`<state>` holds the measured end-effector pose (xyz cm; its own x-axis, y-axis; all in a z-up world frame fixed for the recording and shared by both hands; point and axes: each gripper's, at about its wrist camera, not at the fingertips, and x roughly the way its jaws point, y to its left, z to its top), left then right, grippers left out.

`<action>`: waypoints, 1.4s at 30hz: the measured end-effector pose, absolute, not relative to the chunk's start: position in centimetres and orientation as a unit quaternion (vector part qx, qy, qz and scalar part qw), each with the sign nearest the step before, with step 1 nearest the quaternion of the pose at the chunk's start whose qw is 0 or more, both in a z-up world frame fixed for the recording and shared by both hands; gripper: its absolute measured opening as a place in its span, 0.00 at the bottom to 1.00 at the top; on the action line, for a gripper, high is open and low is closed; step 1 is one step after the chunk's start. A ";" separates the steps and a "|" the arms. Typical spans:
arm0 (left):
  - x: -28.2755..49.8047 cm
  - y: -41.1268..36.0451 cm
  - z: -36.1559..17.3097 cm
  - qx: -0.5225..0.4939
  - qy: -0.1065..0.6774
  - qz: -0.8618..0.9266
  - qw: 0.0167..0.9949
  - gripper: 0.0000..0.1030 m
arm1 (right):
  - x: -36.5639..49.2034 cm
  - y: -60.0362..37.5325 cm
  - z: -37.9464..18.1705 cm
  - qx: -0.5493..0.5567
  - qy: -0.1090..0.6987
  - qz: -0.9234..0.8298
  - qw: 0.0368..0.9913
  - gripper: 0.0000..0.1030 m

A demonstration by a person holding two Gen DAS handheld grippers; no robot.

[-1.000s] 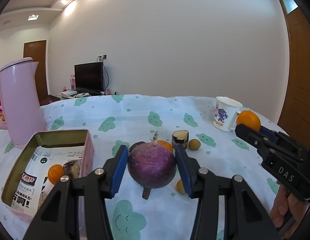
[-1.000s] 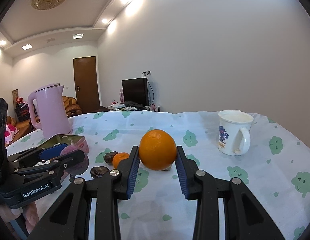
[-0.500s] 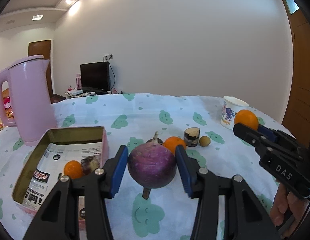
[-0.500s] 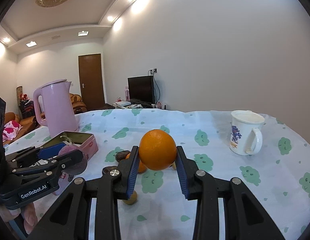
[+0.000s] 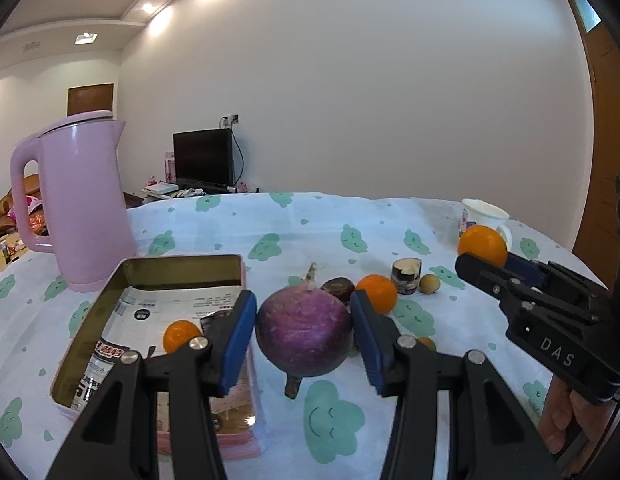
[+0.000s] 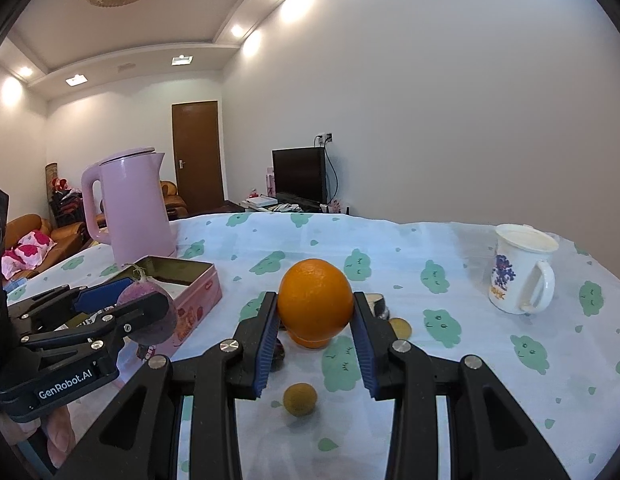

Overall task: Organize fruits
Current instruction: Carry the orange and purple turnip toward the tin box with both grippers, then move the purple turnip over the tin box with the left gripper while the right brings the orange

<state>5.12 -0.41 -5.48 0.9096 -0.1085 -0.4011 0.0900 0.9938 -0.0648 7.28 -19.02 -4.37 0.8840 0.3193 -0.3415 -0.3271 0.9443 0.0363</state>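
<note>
The left tongs point(image 5: 304, 334), marked "GenRobot.AI", grip a purple turnip point(image 5: 304, 335); the right tongs point(image 6: 315, 318), marked "DAS", grip an orange point(image 6: 314, 302) above the surface point(image 6: 449, 344).

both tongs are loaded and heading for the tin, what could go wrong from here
1. The purple turnip is round and held only at its sides by the left tongs, so it could slip and roll.
2. The tin is small and already holds a small orange; the right tongs bringing the big orange may crowd the left ones.
3. Loose fruit lying below, like the longan, could get knocked.
</note>
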 end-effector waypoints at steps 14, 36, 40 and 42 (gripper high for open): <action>4.6 1.5 -5.3 -0.031 0.201 -0.041 0.978 0.49 | 7.6 -16.4 -4.5 -0.025 0.180 0.188 0.965 0.36; 3.9 5.5 -4.4 -0.051 0.186 -0.013 0.981 0.49 | 7.9 -12.4 -4.7 -0.048 0.186 0.216 0.957 0.36; 3.9 6.3 -4.4 -0.055 0.188 -0.005 0.981 0.49 | 8.0 -11.7 -4.7 -0.052 0.187 0.223 0.955 0.36; 3.9 6.6 -4.4 -0.055 0.189 -0.001 0.980 0.49 | 8.0 -11.4 -4.7 -0.054 0.186 0.226 0.955 0.36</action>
<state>3.93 6.63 -4.44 0.9287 -0.0230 -0.3701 -0.0184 0.9940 -0.1080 8.02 -11.40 -4.68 0.8291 0.4108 -0.3794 -0.4507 0.8925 -0.0186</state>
